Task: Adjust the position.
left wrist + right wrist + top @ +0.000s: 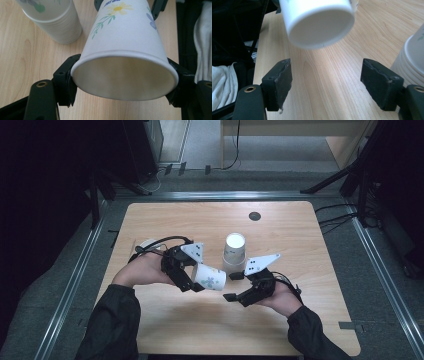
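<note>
The paper cup is cut off at the top edge in the left gripper view, its base out of frame. In the right gripper view, the cup stack is cropped at the right edge, and the paper cup is blurred.

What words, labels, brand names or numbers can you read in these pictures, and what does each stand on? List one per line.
Blue print at the top edge of the left gripper view, on the paper cup above its daisy: cut off and too blurred to read.
Stack of cups: flower pattern, no legible text.
Grey plates on the tongs: dark dots, no letters.
Table: no text.
</note>
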`<state>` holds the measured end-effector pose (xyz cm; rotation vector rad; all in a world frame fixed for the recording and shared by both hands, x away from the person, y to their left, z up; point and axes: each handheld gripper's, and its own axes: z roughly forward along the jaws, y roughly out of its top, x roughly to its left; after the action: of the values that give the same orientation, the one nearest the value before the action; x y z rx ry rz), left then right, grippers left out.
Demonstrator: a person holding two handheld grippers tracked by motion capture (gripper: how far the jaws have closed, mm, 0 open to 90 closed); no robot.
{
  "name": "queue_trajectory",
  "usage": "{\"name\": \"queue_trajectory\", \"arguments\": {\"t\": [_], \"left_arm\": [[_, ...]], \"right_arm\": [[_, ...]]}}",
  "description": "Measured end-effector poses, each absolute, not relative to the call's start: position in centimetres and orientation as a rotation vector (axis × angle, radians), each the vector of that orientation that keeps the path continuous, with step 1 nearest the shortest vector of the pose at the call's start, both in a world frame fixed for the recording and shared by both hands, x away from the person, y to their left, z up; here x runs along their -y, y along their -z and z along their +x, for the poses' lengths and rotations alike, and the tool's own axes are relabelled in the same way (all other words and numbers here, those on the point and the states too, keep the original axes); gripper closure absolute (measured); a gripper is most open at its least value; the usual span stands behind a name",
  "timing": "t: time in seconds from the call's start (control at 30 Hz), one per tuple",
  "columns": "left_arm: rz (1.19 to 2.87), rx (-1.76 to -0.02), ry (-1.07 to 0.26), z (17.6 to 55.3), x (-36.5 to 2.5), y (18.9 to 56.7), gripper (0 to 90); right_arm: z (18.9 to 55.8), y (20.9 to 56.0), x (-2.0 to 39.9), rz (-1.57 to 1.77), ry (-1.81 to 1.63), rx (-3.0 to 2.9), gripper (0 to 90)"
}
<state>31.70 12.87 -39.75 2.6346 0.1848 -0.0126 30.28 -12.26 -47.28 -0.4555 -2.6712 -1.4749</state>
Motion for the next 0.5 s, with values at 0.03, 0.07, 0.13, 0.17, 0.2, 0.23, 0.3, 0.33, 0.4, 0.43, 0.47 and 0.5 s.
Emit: {"name": "queue_trajectory", "arguments": {"t": [0.03,0.07,0.13,0.17,0.2,0.23,0.3,0.33,0.4,0.43,0.47,0.5], "left_arm": [[2.641,-0.188,0.017,31.7,-12.8,39.9,26.1],[2.655,-0.181,0.018,31.6,-12.7,40.0,26.1],[2.690,-0.181,0.014,31.5,-12.5,40.3,26.1],[2.706,-0.174,0.008,31.5,-12.4,40.4,26.0],[2.720,-0.172,0.001,31.4,-12.3,40.6,26.0],[2.744,-0.165,-0.006,31.3,-12.2,40.8,26.0],[2.770,-0.163,0.001,31.3,-12.0,41.1,26.0],[2.787,-0.162,0.006,31.3,-11.8,41.3,26.1],[2.818,-0.144,0.019,31.3,-11.4,41.6,26.0],[2.824,-0.148,0.023,31.3,-11.3,41.8,26.1],[2.844,-0.148,0.032,31.3,-11.1,42.0,26.1],[2.852,-0.149,0.037,31.3,-11.0,42.0,26.1]], "right_arm": [[30.3,47.3,12.2,-0.454,1.471,2.675,25.6],[30.3,47.3,12.1,-0.453,1.472,2.676,25.5],[30.4,47.5,12.0,-0.446,1.461,2.686,25.6],[30.5,47.6,11.9,-0.448,1.450,2.692,25.5],[30.5,47.7,11.9,-0.447,1.446,2.694,25.6],[30.6,47.8,11.8,-0.447,1.439,2.694,25.6],[30.6,48.0,11.5,-0.444,1.439,2.687,25.5],[30.7,48.1,11.3,-0.437,1.444,2.687,25.5],[30.6,48.2,10.9,-0.419,1.451,2.690,25.3],[30.5,48.2,10.7,-0.408,1.457,2.702,25.3],[30.4,48.2,10.6,-0.402,1.463,2.713,25.4],[30.3,48.1,10.4,-0.395,1.471,2.709,25.4]]}}
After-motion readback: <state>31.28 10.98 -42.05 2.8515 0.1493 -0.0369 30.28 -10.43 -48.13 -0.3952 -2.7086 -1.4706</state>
